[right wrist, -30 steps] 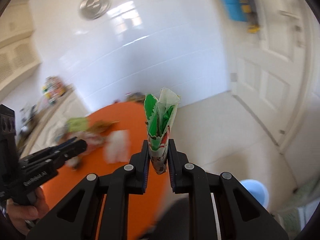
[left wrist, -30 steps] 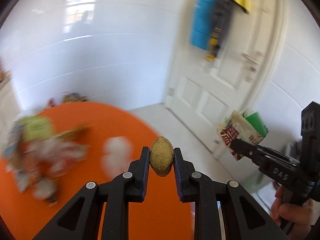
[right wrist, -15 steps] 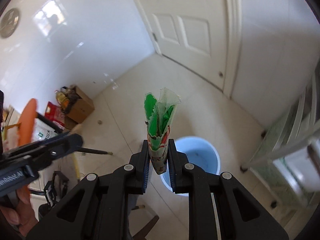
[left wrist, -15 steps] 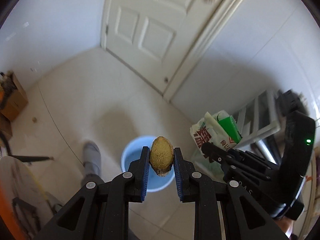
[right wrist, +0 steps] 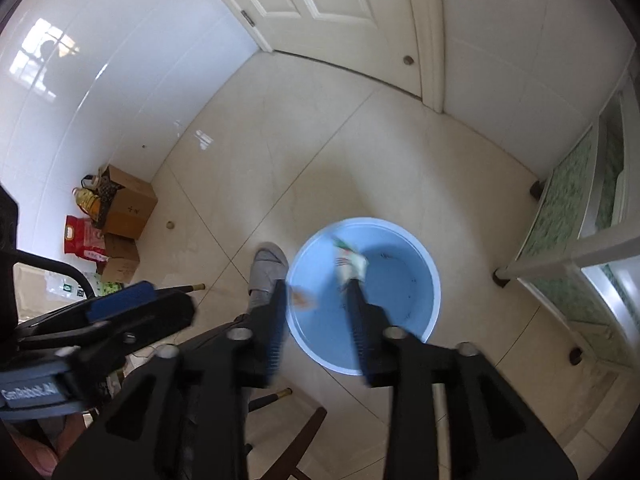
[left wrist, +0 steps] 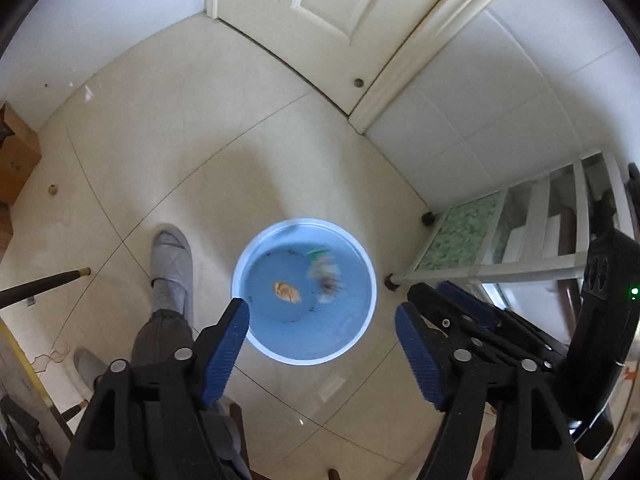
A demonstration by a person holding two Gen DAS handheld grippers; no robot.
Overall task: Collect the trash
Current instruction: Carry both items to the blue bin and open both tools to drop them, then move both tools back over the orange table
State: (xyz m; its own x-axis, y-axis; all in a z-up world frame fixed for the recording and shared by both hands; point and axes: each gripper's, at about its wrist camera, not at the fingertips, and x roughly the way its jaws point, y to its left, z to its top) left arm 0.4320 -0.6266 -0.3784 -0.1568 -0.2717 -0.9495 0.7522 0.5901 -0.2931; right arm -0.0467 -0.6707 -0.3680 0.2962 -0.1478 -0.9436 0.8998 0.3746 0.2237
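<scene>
Luckily, both grippers, left gripper [left wrist: 322, 344] and right gripper [right wrist: 318, 326], are opening, empty; the falling wrapper [right wrist: 352, 264] could miss the bucket [left wrist: 244, 256] near its rim.

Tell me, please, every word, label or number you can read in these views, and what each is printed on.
"GenRobot.AI": on the grey band of the left gripper, seen in the right wrist view.
Red bag by the cardboard boxes: print too small to read.
Falling wrapper over the blue bucket: too blurred to read.
</scene>
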